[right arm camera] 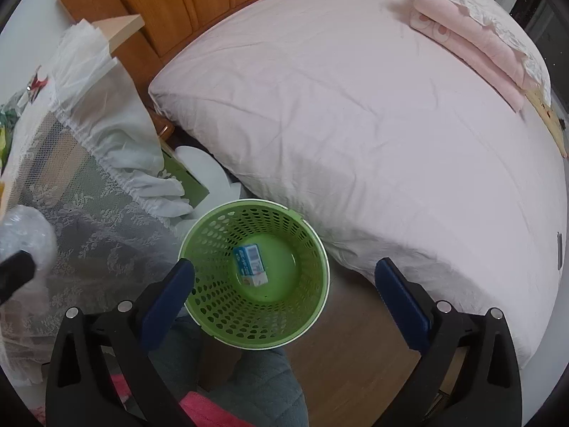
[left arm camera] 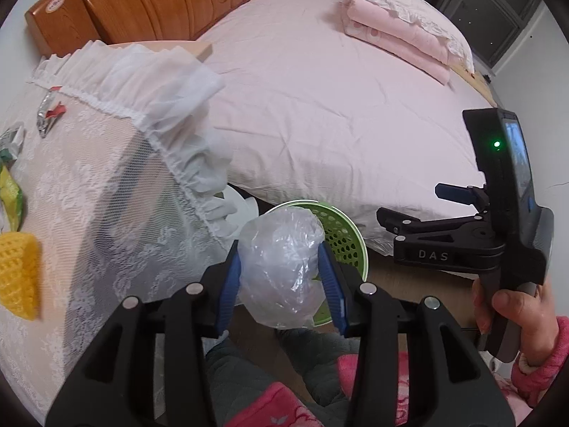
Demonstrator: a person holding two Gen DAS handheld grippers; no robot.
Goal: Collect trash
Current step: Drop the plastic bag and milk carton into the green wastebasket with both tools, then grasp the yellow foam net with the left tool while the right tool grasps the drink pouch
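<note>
Crumpled clear plastic bag (left arm camera: 281, 270) clamped between the blue fingers (left arm camera: 229, 284) of the left gripper (left arm camera: 282, 284), carried just above the near rim of the green perforated wastebasket (right arm camera: 259, 323), presumably to drop straight in. Right gripper (right arm camera: 284, 291) poised directly over the same basket, fingers spread wide with nothing between them (a grip no longer needed there). Small blue-and-white carton (right arm camera: 250, 259) lying flat on the basket's bottom, already collected. Basket standing on the floor against the pink bed (right arm camera: 355, 114). More to fetch left of the basket, on the lace-covered worktop (left arm camera: 89, 195): yellow foam net (left arm camera: 17, 274), foil wrapper (left arm camera: 48, 114).
</note>
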